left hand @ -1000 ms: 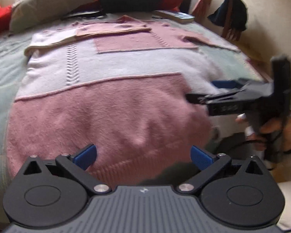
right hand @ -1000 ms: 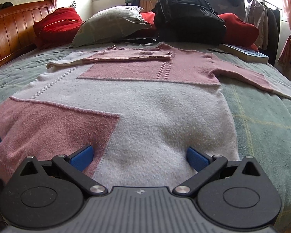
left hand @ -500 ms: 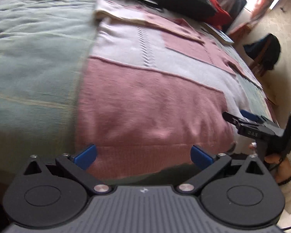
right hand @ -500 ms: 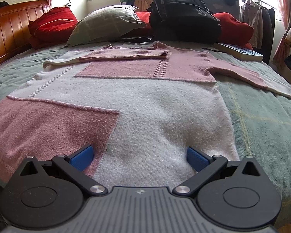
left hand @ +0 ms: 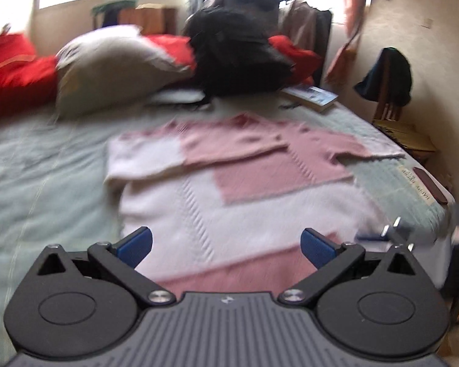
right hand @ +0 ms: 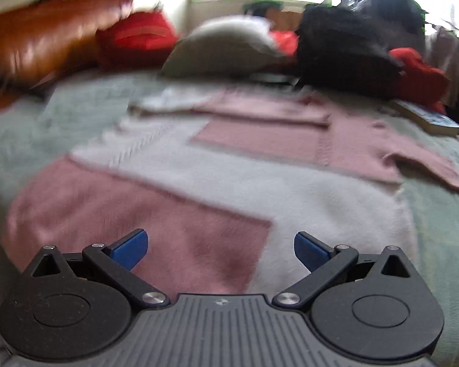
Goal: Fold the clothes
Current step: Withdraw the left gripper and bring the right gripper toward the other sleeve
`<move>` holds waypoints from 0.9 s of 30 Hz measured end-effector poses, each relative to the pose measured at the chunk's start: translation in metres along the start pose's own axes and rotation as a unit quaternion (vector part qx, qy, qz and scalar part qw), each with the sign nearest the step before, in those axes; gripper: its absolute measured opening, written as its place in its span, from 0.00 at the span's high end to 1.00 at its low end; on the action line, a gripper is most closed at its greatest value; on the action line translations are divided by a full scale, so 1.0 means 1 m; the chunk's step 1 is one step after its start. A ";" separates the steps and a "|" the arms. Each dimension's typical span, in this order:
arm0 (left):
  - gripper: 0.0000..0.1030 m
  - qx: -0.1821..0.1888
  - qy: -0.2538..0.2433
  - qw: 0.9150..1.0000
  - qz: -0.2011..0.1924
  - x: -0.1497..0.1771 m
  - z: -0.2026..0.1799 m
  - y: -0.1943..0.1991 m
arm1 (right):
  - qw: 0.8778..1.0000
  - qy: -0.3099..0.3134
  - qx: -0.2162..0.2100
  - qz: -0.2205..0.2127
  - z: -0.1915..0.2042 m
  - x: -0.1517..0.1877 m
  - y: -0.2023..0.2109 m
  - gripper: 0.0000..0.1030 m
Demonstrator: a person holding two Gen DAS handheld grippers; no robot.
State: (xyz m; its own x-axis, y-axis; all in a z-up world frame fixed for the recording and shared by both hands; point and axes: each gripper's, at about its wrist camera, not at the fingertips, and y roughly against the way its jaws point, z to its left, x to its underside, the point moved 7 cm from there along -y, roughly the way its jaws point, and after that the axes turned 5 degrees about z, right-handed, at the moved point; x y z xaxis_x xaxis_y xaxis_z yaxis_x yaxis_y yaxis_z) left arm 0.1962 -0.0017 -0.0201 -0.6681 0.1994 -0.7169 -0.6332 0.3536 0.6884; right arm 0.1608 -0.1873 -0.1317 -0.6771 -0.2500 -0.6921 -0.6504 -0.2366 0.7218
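I see both my left gripper (left hand: 226, 244) and right gripper (right hand: 218, 249) spread wide, empty, over the sweater (right hand: 290, 189) lying on the bed (right hand: 437, 214).

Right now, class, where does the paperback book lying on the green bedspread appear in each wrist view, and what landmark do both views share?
Left wrist view: the paperback book lies upper right of centre, just right of the black backpack.
Right wrist view: the book sits at the far right edge, below the red cushion.
Shared landmark: the black backpack.

Both views now blur as the left hand-held gripper (left hand: 226, 246) swings up over the sweater (left hand: 260, 202) toward the pillows.
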 end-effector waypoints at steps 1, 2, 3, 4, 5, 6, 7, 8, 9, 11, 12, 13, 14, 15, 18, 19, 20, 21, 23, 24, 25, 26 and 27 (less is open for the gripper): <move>0.01 0.002 -0.007 1.000 -0.006 -0.004 -0.005 -0.007 | 1.000 0.011 0.003 0.012 0.003 0.006 -0.006 0.00; 0.01 0.004 -0.014 1.000 -0.012 -0.009 -0.010 -0.015 | 1.000 0.025 0.011 0.008 0.004 0.013 -0.007 0.00; 0.01 -0.008 -0.019 1.000 -0.017 -0.008 -0.013 -0.022 | 0.999 0.037 0.014 -0.009 0.005 0.020 -0.002 0.00; 0.01 -0.022 -0.024 0.999 -0.018 -0.004 -0.015 -0.031 | 0.999 0.043 0.011 -0.015 0.004 0.026 0.003 0.00; 0.01 -0.019 -0.022 1.000 -0.006 0.004 -0.016 -0.042 | 0.999 0.046 0.007 -0.015 0.003 0.032 0.007 0.00; 0.01 -0.015 -0.021 1.000 0.006 0.011 -0.016 -0.052 | 0.999 0.045 0.005 -0.016 -0.001 0.038 0.012 0.00; 0.01 -0.012 -0.019 1.000 0.017 0.019 -0.017 -0.063 | 0.999 0.040 0.004 -0.017 -0.006 0.042 0.017 0.00; 0.01 -0.006 -0.005 0.999 0.037 0.028 -0.014 -0.073 | 0.999 0.033 0.000 -0.016 -0.009 0.044 0.021 0.00; 0.01 0.001 0.010 0.998 0.056 0.036 -0.012 -0.083 | 1.000 0.027 -0.003 -0.015 -0.013 0.045 0.024 0.00; 0.01 0.006 0.026 0.997 0.074 0.048 -0.008 -0.094 | 1.000 0.013 -0.002 -0.019 -0.020 0.037 0.027 0.00; 0.01 0.005 0.027 0.997 0.073 0.051 -0.007 -0.096 | 1.000 0.006 -0.002 -0.021 -0.024 0.033 0.029 0.00; 0.01 0.004 0.021 0.997 0.071 0.049 -0.009 -0.093 | 1.000 -0.001 -0.001 -0.023 -0.028 0.029 0.031 0.00; 0.01 0.005 0.021 0.998 0.067 0.046 -0.010 -0.090 | 1.000 -0.008 -0.001 -0.026 -0.032 0.024 0.031 0.00; 0.01 0.006 0.020 0.998 0.062 0.043 -0.011 -0.087 | 0.999 -0.016 0.000 -0.030 -0.038 0.015 0.028 0.00; 0.01 0.005 0.018 0.999 0.041 0.031 -0.013 -0.081 | 0.999 -0.033 0.010 -0.031 -0.054 -0.004 0.012 0.00; 0.01 0.003 0.016 0.999 0.036 0.029 -0.013 -0.080 | 0.999 -0.038 0.015 -0.022 -0.058 -0.006 0.004 0.00; 0.01 -0.001 0.012 0.999 0.032 0.027 -0.014 -0.080 | 0.999 -0.042 0.018 -0.011 -0.062 -0.005 -0.003 0.00; 0.01 -0.002 0.008 0.999 0.035 0.026 -0.016 -0.084 | 0.999 -0.045 0.017 -0.008 -0.064 0.000 -0.005 0.00; 0.01 -0.002 -0.002 0.999 0.042 0.025 -0.020 -0.090 | 0.999 -0.051 0.013 -0.003 -0.069 0.012 -0.007 0.00; 0.01 -0.002 -0.007 0.999 0.045 0.025 -0.023 -0.094 | 0.998 -0.053 0.008 -0.009 -0.071 0.017 -0.003 0.00; 0.01 -0.003 -0.008 0.999 0.047 0.023 -0.025 -0.097 | 0.998 -0.058 0.006 -0.009 -0.073 0.022 0.001 0.00; 0.01 -0.003 -0.010 0.999 0.048 0.022 -0.027 -0.101 | 0.998 -0.062 0.004 -0.009 -0.075 0.027 0.006 0.00; 0.01 -0.003 -0.012 0.999 0.050 0.021 -0.030 -0.104 | 0.998 -0.067 0.001 -0.009 -0.077 0.031 0.011 0.00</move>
State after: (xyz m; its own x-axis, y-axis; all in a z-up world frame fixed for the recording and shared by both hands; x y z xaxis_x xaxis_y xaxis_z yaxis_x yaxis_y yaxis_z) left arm 0.2366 -0.0614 -0.1033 -0.7184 0.2543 -0.6475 -0.5666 0.3260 0.7567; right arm 0.1596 -0.2695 -0.1452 -0.7050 -0.1188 -0.6992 -0.6634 -0.2380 0.7094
